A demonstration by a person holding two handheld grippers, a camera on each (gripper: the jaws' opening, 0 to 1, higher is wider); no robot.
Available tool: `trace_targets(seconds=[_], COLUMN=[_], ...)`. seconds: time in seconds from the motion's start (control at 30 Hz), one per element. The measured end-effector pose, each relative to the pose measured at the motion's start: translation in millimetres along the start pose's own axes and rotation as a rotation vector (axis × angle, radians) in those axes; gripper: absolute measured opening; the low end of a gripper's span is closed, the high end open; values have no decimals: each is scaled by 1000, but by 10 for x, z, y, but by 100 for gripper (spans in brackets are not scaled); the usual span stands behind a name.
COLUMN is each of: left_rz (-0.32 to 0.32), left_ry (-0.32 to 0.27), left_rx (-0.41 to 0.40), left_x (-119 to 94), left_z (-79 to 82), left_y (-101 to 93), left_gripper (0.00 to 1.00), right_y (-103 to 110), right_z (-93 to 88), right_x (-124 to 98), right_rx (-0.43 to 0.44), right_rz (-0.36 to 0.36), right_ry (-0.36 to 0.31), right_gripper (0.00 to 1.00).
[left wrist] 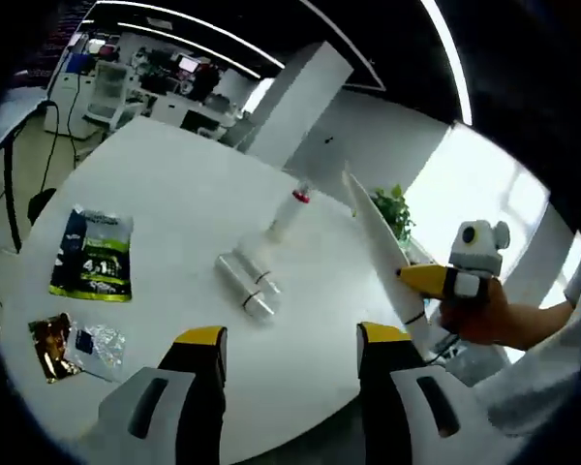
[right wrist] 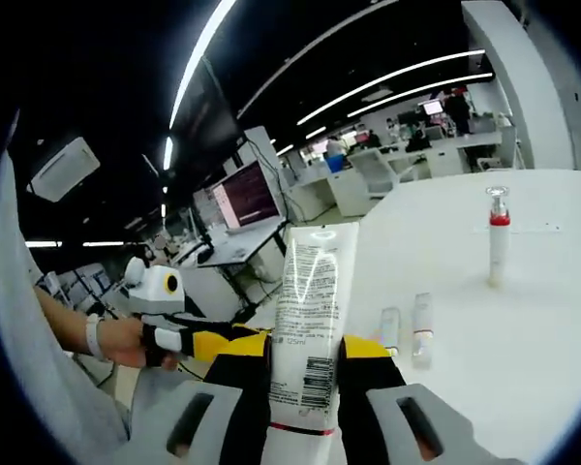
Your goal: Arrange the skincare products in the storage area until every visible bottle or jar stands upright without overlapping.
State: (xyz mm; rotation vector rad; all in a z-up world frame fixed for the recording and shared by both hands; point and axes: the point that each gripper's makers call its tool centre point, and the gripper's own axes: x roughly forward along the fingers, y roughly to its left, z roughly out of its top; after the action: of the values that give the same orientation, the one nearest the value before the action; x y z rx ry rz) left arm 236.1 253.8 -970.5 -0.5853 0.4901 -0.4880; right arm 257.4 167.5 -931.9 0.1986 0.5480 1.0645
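The right tongs (right wrist: 305,373) clamp the white tube (right wrist: 308,320) upright along their jaws, while the empty, parted left tongs (left wrist: 290,339) point at two small tubes (left wrist: 249,286) lying flat on the counter (left wrist: 165,184), nearer to them

Table (left wrist: 174,184): smooth white top, matt, giving off only a soft sheen under the ceiling lights.

White tube (right wrist: 307,320): soft glossy plastic, printed text and a barcode, light streaking along its face where the right gripper (right wrist: 305,373) is clamping it.

Both the right gripper and the left gripper (left wrist: 289,354): hard plastic, black and grey with yellow tips, faintly shining.

Two small tubes (left wrist: 249,283): silvery, reflecting like metal or foil.

Pump bottle (right wrist: 499,242): smooth white plastic, red collar.

Green pouch (left wrist: 94,254): glossy printed film.

Crumpled wrappers (left wrist: 76,344): shiny foil and clear film, creased and catching light.
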Motion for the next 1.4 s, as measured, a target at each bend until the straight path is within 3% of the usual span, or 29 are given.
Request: trace_targets(seconds=[0.23, 0.37, 0.53, 0.57, 0.6, 0.67, 0.8, 0.93, 1.13, 1.27, 1.4], left_rz=[-150, -186, -256, -297, -310, -318, -324, -398, -465, -528, -596], left_ry=[-75, -96, -164, -212, -218, -202, -216, -216, -209, -190, -211], left_rx=[-103, -135, -257, -248, -247, -246, -224, -241, -273, -339, -421], left_x=[12, 32, 35, 16, 14, 26, 42, 72, 102, 107, 31], left_z=[58, 105, 285, 372, 387, 377, 419, 434, 372, 288, 301], left_y=[-317, -395, -563, -643, -668, -689, -738, -882, -1009, -1072, -1152], left_gripper=[49, 50, 52, 52, 52, 52, 52, 51, 47, 37, 32], right_y=[157, 231, 341, 374, 388, 373, 454, 486, 643, 803, 888], right_z=[2, 4, -27, 11, 12, -28, -14, -27, -44, -104, -154], right_x=[13, 19, 19, 13, 11, 6, -35, -69, -162, -215, -213], right_rx=[9, -1, 44, -6, -3, 46, 18, 25, 119, 161, 279], right_rz=[52, 78, 143, 169, 183, 171, 200, 231, 381, 482, 549], right_ry=[-7, -2, 31, -5, -18, -14, -23, -14, -9, 30, 55], right_gripper=[17, 17, 17, 17, 17, 17, 17, 17, 18, 18, 19])
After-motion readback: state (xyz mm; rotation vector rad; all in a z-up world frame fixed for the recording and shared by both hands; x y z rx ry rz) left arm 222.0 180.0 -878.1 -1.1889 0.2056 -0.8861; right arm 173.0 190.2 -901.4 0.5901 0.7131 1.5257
